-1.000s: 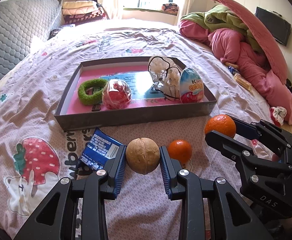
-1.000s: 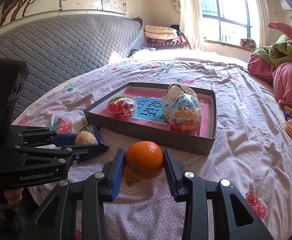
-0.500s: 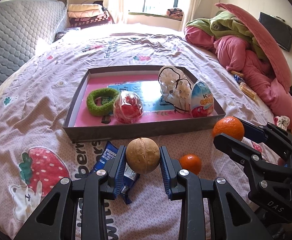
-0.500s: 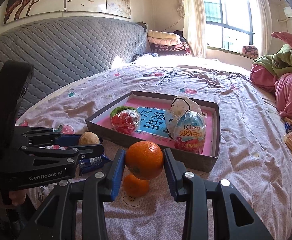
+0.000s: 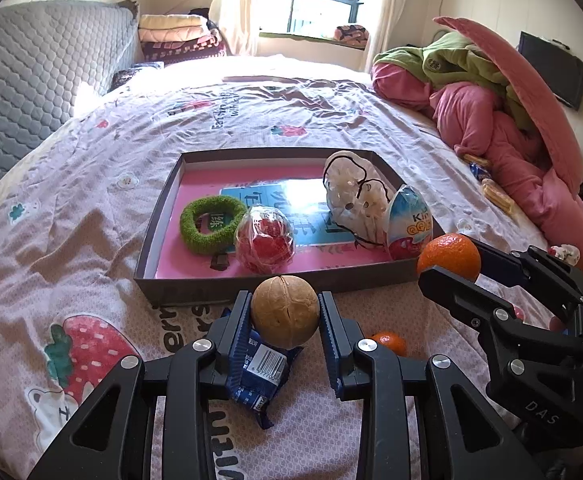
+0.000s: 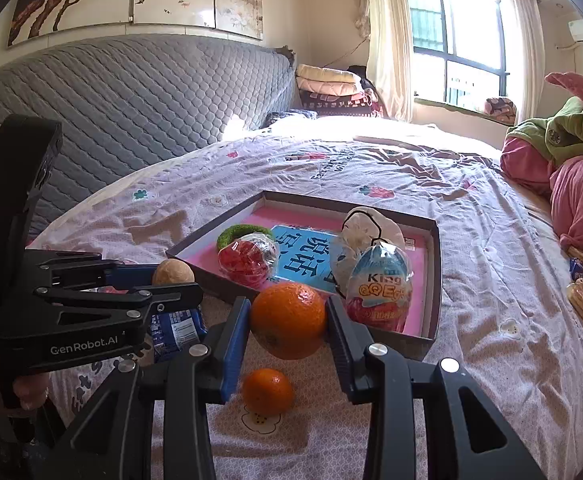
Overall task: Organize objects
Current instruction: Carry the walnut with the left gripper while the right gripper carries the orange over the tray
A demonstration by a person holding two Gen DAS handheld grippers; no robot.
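Left wrist view: my left gripper (image 5: 284, 316) is clamped on the walnut (image 5: 284, 311), my right gripper (image 6: 287, 320) on the orange (image 6: 288, 321). Both hang just short of the tray's (image 5: 179, 286) near wall, straight ahead; the left one looks nearer.

Walnut (image 5: 284, 311) held aloft; orange (image 6: 288, 321) aloft; mandarin (image 6: 268, 391) on bedsheet

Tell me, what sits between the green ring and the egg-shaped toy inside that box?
A clear-wrapped red ball and a white mesh pouch sit between the green ring and the Kinder egg, clearest in the left wrist view.
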